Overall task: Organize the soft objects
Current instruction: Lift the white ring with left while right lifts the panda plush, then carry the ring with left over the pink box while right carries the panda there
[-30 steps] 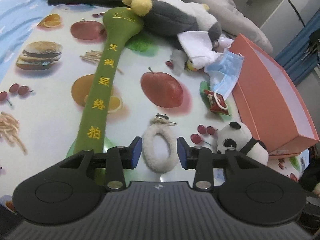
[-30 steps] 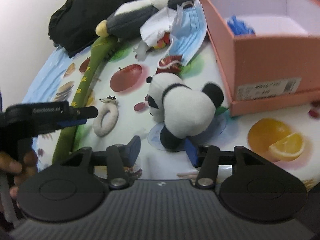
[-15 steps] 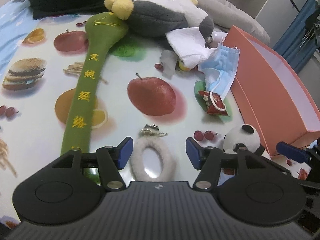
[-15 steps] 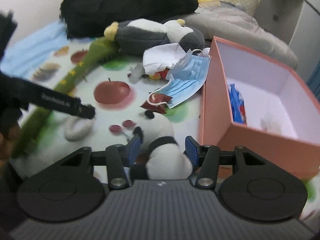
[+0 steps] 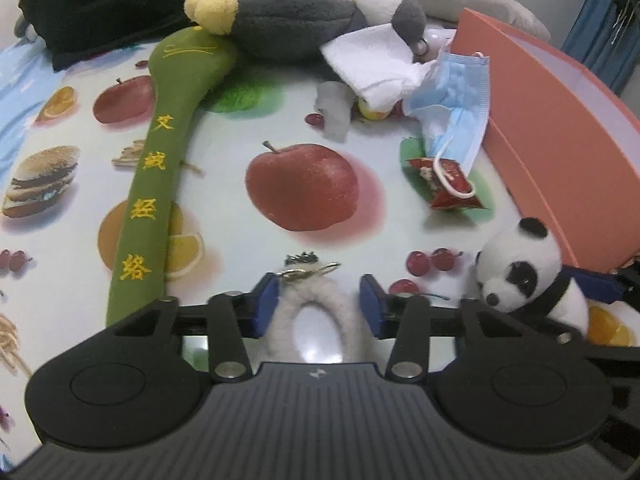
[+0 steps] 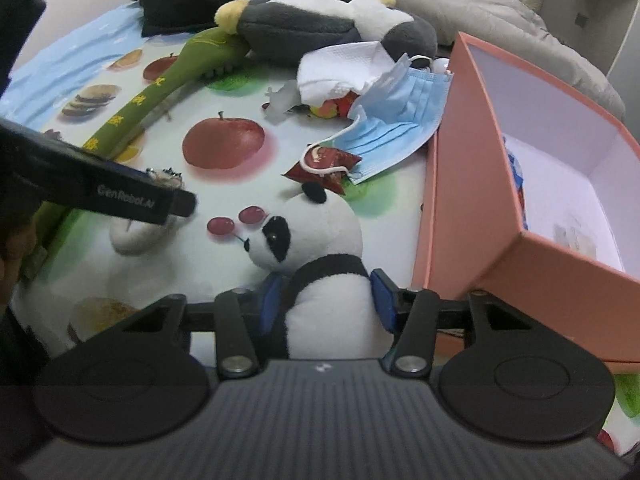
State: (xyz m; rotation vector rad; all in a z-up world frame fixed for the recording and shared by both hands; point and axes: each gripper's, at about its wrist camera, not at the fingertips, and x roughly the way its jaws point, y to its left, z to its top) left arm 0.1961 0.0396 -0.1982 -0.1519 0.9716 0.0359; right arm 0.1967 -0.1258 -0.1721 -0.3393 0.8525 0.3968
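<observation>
Here the left claw [image 5: 316,304] stands spread around a fluffy white ring [image 5: 316,320] lying on the fruit-printed worktop [image 5: 224,128], pads on either side; whether they touch it I cannot tell. The ring's lower part is hidden behind the claw body. The right claw [image 6: 326,300] pinches the toy panda [image 6: 320,248] at its body, just beside the pink box [image 6: 460,184]. Around them lie a long green cushion stick [image 5: 156,184], a grey stuffed bird [image 5: 296,28], a white tissue [image 5: 372,60], a blue face mask [image 5: 460,108] and a red wrapper [image 5: 452,184] — the mask leans against the box wall. Something blue lies inside the box — too cut off to name.
</observation>
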